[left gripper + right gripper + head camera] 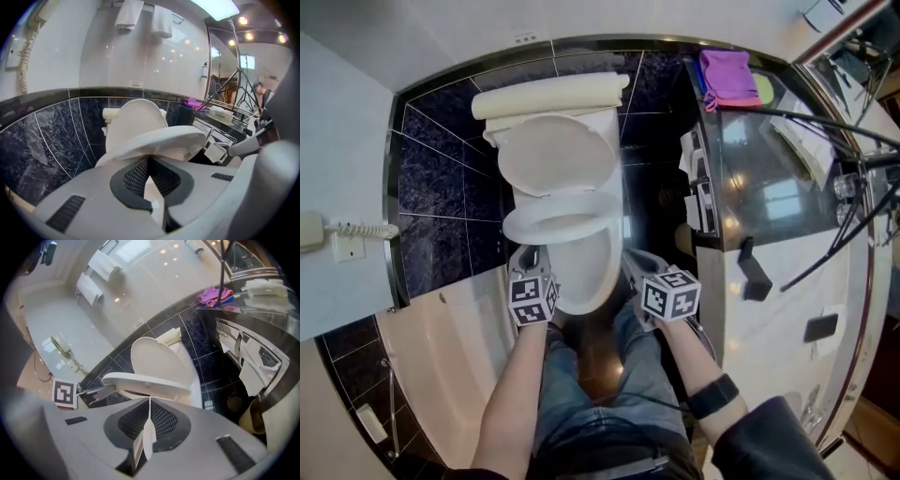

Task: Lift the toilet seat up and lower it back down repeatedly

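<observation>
The white toilet point(581, 272) stands against dark tiles with its lid point(555, 155) up against the tank. The seat point(558, 225) is partly raised, tilted above the bowl. My left gripper point(523, 251) is at the seat's front left. In its own view the left gripper point(149, 159) is shut, tips just under the seat's rim point(159, 140). My right gripper point(628, 255) is at the bowl's front right. In the right gripper view it point(150, 400) is shut with nothing between the jaws, its tips close below the seat point(145, 380). That view also shows the left gripper's marker cube point(64, 392).
A wall phone point(314, 230) hangs at the left above a pale bathtub point(441, 347). A glossy vanity counter point(769, 187) with a purple cloth point(729, 77) and black tripod legs point(825, 122) crowds the right. My jeans-clad legs point(591, 394) stand before the bowl.
</observation>
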Motion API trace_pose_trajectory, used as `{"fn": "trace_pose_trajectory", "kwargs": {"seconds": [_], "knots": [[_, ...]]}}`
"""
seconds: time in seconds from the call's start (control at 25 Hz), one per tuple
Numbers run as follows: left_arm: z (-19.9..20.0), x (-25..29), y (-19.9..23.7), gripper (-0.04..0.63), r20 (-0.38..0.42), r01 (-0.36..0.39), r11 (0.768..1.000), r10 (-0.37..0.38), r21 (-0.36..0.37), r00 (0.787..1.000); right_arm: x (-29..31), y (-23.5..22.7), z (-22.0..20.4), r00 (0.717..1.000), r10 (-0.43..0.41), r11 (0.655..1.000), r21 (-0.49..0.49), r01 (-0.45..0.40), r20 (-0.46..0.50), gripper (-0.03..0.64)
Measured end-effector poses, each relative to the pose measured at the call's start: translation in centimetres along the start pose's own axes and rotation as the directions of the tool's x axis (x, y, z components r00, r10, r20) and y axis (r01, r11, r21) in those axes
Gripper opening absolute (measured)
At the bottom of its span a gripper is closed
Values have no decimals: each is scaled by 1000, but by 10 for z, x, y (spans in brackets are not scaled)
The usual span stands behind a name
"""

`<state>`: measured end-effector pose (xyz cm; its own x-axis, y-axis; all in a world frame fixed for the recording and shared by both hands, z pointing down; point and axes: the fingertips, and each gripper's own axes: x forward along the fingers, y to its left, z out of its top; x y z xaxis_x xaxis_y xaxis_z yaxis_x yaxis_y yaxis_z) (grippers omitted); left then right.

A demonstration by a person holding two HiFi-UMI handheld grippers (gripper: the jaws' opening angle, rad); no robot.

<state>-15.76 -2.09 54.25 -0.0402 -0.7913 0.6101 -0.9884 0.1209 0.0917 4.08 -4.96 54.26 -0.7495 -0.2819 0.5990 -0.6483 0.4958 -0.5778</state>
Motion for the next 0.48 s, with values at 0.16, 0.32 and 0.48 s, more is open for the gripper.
{"fn": "trace_pose_trajectory", "kwargs": {"seconds": [0.16, 0.32, 0.48], "knots": [[31, 20, 9, 0, 47, -26, 1000, 26, 9, 999, -6, -1, 15, 1000, 16, 997, -73, -16, -4, 25], [58, 42, 20, 0, 88, -56, 998, 54, 12, 995, -8, -8, 23, 1000, 6, 995, -96, -7, -9, 25], [86, 68, 32, 0, 110, -81, 996, 77, 30, 991, -10, -13, 30, 1000, 14, 996, -85, -15, -4, 25]]}}
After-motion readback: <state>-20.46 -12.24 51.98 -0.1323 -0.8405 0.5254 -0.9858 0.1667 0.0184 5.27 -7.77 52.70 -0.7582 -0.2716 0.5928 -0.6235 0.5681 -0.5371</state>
